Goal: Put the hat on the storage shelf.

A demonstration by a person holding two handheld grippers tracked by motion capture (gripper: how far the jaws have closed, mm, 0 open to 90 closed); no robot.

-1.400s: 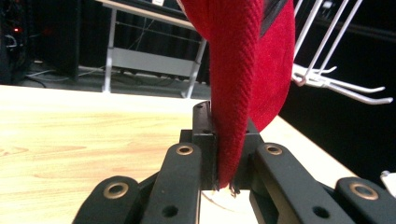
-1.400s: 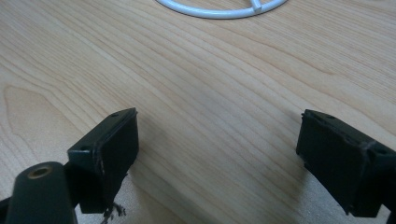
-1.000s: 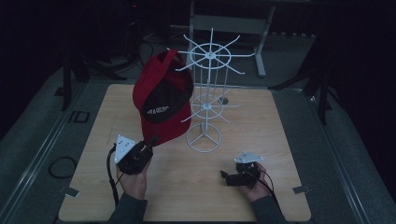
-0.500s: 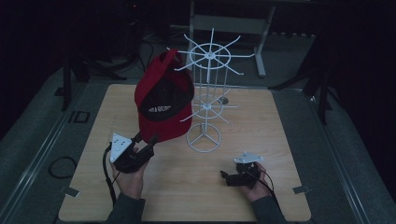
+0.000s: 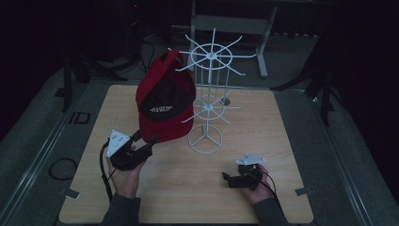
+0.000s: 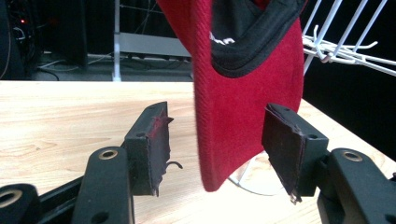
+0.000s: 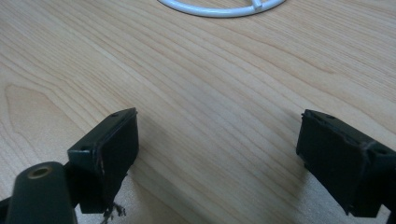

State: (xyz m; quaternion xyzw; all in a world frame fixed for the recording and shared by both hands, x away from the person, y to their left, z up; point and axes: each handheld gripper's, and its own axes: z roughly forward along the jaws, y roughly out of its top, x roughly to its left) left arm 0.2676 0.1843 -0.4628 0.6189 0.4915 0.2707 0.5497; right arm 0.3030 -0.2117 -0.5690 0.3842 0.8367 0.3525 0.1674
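High view: a red cap (image 5: pixel 165 106) hung on the white wire rack (image 5: pixel 210 96) at frame centre.
Left gripper (image 5: pixel 145 140) stood wide, the brim between its jaws untouched; right gripper (image 5: pixel 227 179), lower right, wide over the table (image 5: pixel 291 141).

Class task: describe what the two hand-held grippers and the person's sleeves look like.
Each hand-held gripper, left and right, is black with two blocky jaws, frayed dark pads, a grey three-cornered plate on top and a trailing black cable. The sleeves are dark grey.
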